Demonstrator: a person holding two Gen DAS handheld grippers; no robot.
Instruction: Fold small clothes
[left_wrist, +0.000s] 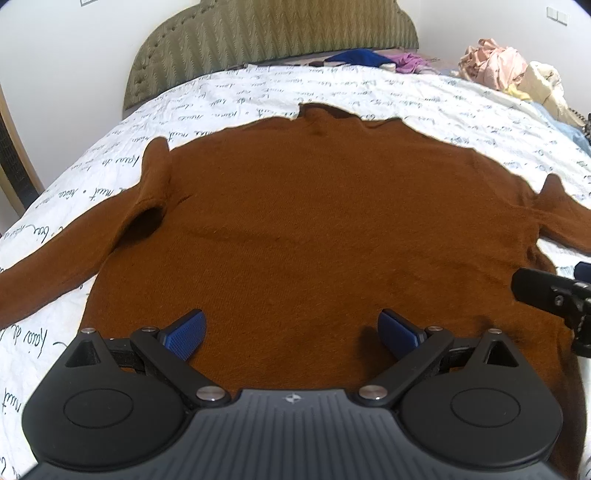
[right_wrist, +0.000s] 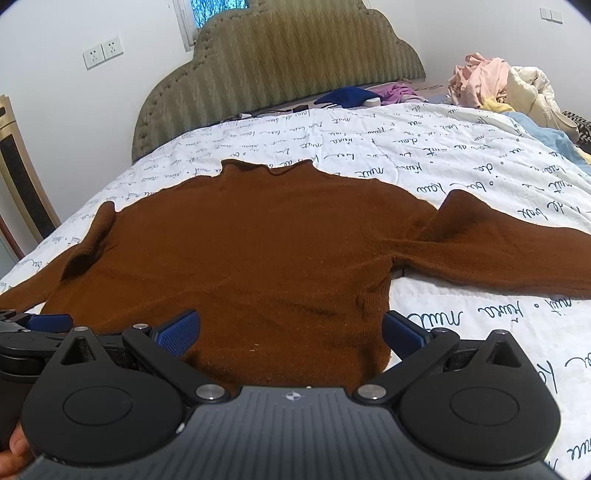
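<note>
The sweater (left_wrist: 303, 221) lies spread flat on the bed (right_wrist: 480, 325), collar toward the headboard (right_wrist: 280, 62), hem toward the near edge, one sleeve running out to each side edge. It looks like a soft, thick knit: light, limp, likely to sag and drag on the quilt rather than slide, and not fragile. It should fold wherever it is lifted, so the sound places to pinch are the hem corners or a sleeve near its cuff, taking both layers together. The left gripper (left_wrist: 291, 332) hovers low over the hem, jaws spread wide and holding nothing, both blue pads (left_wrist: 186, 332) above the cloth. The right gripper (right_wrist: 291, 332) is also wide apart and empty, level with the left one and just beside it, straddling the sweater's right side seam: one pad over the knit, the other over bare quilt. Both point toward the headboard.
</note>
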